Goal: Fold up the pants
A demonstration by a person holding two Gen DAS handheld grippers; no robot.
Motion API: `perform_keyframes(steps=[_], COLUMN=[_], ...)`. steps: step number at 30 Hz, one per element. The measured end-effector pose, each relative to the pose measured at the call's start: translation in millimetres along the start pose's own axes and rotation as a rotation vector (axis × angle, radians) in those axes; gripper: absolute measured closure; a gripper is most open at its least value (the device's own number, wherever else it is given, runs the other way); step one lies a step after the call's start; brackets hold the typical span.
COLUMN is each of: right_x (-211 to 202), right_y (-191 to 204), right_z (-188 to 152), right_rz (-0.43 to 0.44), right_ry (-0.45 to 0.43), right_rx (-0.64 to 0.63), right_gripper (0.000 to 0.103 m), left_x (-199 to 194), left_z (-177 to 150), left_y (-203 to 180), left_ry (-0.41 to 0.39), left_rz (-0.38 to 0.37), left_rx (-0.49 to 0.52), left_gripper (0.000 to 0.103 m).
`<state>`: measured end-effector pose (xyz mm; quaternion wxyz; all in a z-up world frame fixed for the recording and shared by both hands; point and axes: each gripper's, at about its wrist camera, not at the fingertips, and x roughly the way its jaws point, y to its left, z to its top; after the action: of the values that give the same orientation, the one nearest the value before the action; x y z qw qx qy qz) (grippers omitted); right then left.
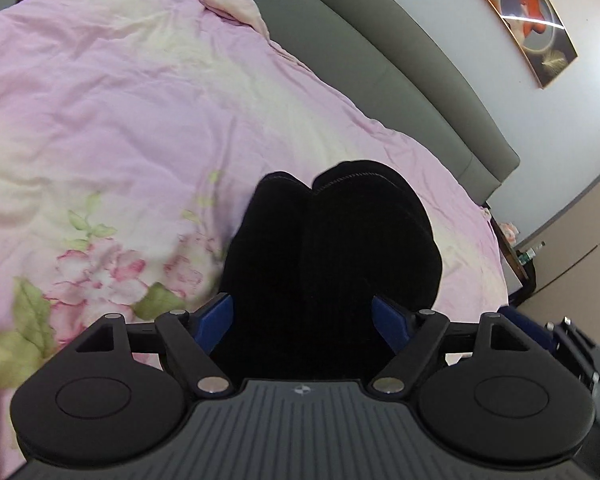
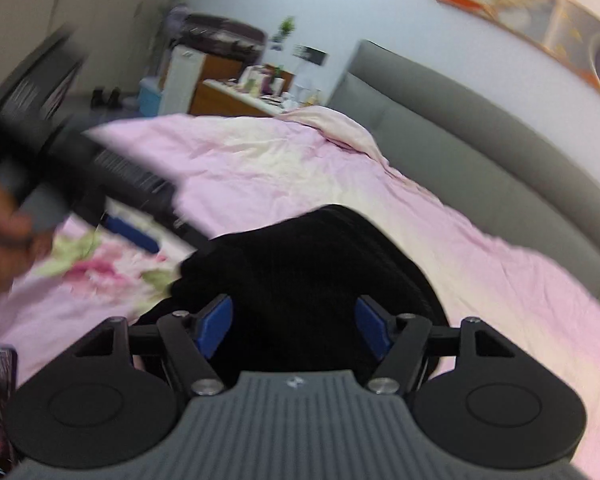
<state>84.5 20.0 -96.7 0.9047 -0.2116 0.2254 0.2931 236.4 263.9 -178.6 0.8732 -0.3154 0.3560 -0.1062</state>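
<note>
The black pants are lying bunched on the pink quilt, reaching away directly ahead of both the left gripper and right gripper, whose jaws are standing apart, clamping nothing.

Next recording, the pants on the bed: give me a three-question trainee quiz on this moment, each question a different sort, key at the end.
1. True or false: the black pants lie on a plain blue quilt.
2. Multiple choice: in the left wrist view, the left gripper has its jaws A) pressed shut on the pants, B) spread open with the pants lying between them, C) out of sight.
3. Short answer: what hangs on the wall above the grey headboard?

Key
1. False: the quilt is pink with a flower print.
2. B
3. A long framed picture.
</note>
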Motion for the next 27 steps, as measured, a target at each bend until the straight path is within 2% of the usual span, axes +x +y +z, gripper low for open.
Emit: perform_keyframes(steps=[3, 6, 8, 9, 10, 12, 15, 18, 20, 22, 23, 24, 25, 27], right_x=[2.0, 15.6, 35.8, 49.1, 62.4, 93.3, 137.7, 178.9, 200.6, 224.9, 233.1, 238.4, 240.1, 230.7], right_y=[-53.3, -85.1, -101.3, -108.1, -114.1, -125.1, -128.2, -113.8, -102.8, -95.1, -94.6, -95.1, -93.5, -90.6], right_z=[18.6, 42.8, 61.9, 71.8, 81.4, 101.0, 120.1, 130.6, 134.1, 133.5, 132.8, 131.9, 131.5, 133.0], right_rz=[0.134, 0.321, 0.417, 0.439, 0.447, 0.477, 0.537, 0.588, 0.605, 0.619, 0.620, 0.637, 0.662, 0.682], right_ry=[0.024, 0.005, 0.029, 0.052, 0.072, 0.132, 0.229, 0.335, 0.396, 0.471, 0.494, 0.511, 0.525, 0.484], right_rx=[0.085, 0.021, -0.007, -0.009, -0.007, 0.010, 0.002, -0.063, -0.093, -0.097, -0.092, -0.080, -0.075, -0.067], right_gripper=[0.032, 0.024, 0.023, 0.023, 0.023, 0.024, 0.034, 0.059, 0.060, 0.053, 0.054, 0.078, 0.082, 0.088], left_x=[12.3, 26.1, 33.6, 35.8, 39.2, 42.0, 39.5, 36.7, 37.4, 38.6, 39.4, 39.7, 38.6, 35.2], left_z=[-4.3, -8.9, -13.4, -16.7, -18.2, -19.8, -20.2, -21.2, -22.6, -23.4, -23.5, -23.6, -24.1, -25.3], left_y=[-7.4, -4.8, 1.6, 6.1, 10.9, 18.6, 27.2, 27.4, 28.6, 29.0, 30.1, 31.1, 31.9, 31.7], left_ry=[0.023, 0.050, 0.060, 0.061, 0.077, 0.097, 0.119, 0.127, 0.124, 0.120, 0.118, 0.115, 0.115, 0.112], left_rz=[-0.022, -0.078, -0.116, -0.133, -0.147, -0.142, -0.169, -0.171, -0.175, -0.179, -0.183, -0.188, -0.187, -0.177], left_rx=[-0.005, -0.045, -0.090, -0.113, -0.134, -0.148, -0.150, -0.125, -0.134, -0.139, -0.140, -0.145, -0.151, -0.155], left_gripper=[0.008, 0.008, 0.010, 0.023, 0.043, 0.047, 0.052, 0.052, 0.052, 0.052, 0.052, 0.052, 0.052, 0.050])
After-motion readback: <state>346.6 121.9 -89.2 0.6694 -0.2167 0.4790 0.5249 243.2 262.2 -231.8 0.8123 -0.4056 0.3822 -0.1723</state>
